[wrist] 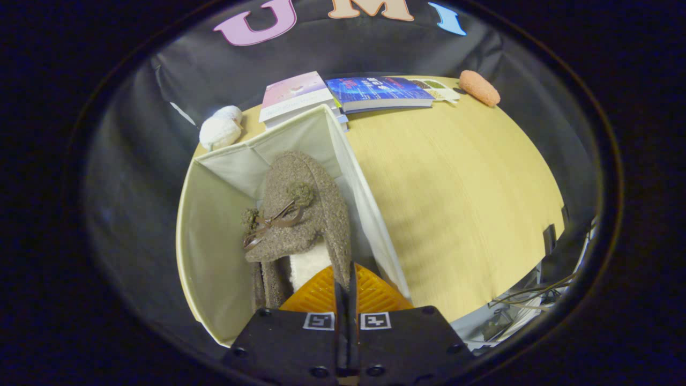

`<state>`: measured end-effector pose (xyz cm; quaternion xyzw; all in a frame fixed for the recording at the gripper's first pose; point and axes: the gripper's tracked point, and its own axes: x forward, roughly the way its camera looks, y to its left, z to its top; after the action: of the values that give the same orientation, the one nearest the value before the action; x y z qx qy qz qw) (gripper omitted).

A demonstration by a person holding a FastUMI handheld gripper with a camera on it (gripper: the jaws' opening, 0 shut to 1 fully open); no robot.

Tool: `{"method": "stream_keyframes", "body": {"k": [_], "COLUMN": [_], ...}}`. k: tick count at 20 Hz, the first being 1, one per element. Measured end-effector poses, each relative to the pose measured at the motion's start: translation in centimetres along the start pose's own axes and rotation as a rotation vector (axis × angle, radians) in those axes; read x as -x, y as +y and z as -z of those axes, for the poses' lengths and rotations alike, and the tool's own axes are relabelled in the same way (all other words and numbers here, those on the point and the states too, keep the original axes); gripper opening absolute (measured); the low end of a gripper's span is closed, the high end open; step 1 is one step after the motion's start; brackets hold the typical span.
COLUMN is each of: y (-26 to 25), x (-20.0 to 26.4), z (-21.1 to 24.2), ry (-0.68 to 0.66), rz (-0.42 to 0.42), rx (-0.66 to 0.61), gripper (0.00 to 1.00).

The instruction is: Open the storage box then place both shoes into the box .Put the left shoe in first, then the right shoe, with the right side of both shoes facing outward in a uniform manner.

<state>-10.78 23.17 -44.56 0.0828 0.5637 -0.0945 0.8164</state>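
Shoe: a fuzzy brown shoe (pixel 300 209) with a thin brown bow hung toe-up inside the storage box (pixel 214 236), just ahead of your gripper (pixel 347 292).
Jaws: pressed nearly together, pinching the shoe's collar edge; you held it by that thin rim.
Box: open, lid not visible; pale fabric walls stood upright on the surface (pixel 461 203), at its left part.
Progress: box-opening looked done. One shoe was partway in and not yet released. You could not tell whether it was the left or the right, nor whether a second shoe already lay beneath it.
Left to do: release this shoe, and confirm that both shoes face the same way.
Beyond the box: two books (pixel 343 94), a white plush object (pixel 220 128), an orange sponge-like piece (pixel 478 87).
Writing: book covers carried print, too small to read. Square coded markers (pixel 347 320) sat on the gripper body.
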Motion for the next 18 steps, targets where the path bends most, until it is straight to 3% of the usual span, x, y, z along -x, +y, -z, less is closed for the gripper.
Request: {"method": "stream_keyframes", "body": {"k": [3,8,11,18], "y": [0.5,0.5,1.1,1.7], "x": [-0.2,0.0,0.7,6.7], "z": [-0.3,-1.2,-1.8,-9.7], "ry": [-0.020,-0.058,-0.083,-0.388], "rz": [0.006,0.014,-0.024,-0.104], "rx": [-0.001,-0.009,-0.022,0.036], "gripper": [0.12,0.06,0.06,0.06]}}
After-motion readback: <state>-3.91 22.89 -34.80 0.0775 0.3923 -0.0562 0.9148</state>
